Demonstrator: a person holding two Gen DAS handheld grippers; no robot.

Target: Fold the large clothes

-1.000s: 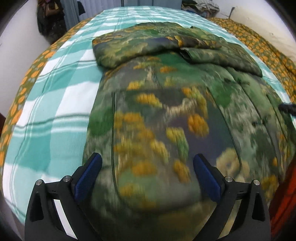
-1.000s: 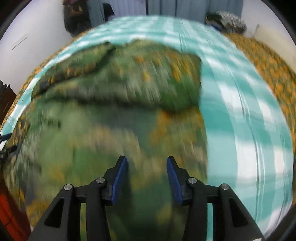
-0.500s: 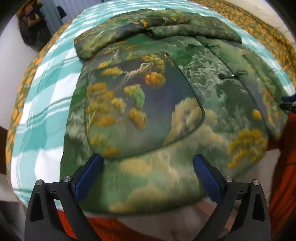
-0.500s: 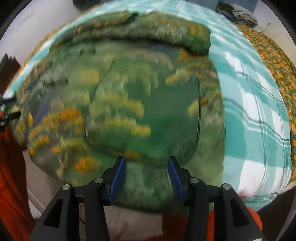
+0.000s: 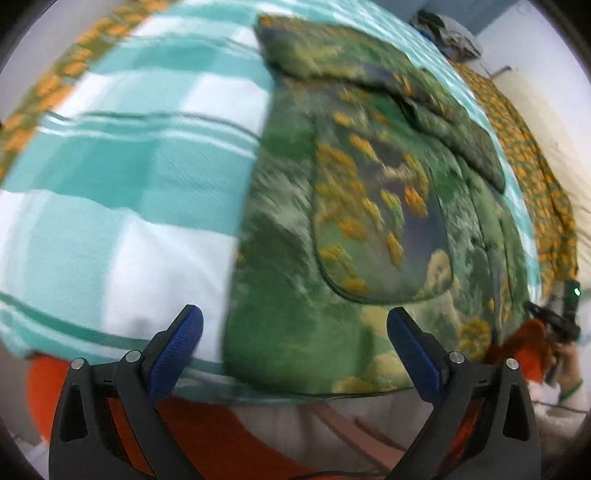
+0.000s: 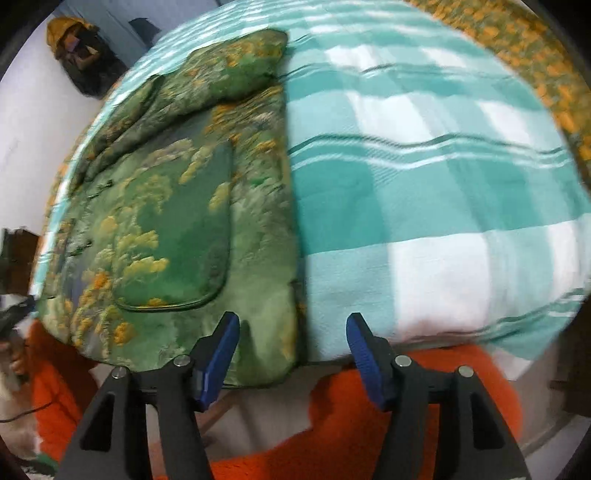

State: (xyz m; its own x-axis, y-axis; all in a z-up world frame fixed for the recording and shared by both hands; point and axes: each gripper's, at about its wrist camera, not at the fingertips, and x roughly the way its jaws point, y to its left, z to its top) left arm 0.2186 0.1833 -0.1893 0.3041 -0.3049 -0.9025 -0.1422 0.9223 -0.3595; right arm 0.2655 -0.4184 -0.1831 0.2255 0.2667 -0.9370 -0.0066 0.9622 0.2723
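The green jacket [image 5: 369, 221] lay flat on the checked blanket [image 5: 129, 184]. The left gripper [image 5: 295, 343] was wide apart, holding nothing. The right gripper [image 6: 291, 354] had just been opening, empty. Only the right view showed a yellow hanging thing [image 6: 74, 33].

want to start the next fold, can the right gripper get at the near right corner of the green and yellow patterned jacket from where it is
Probably yes. The right gripper is open and empty, its jaws having just widened, and the green and yellow patterned jacket has its near right corner lying just ahead with nothing in between.
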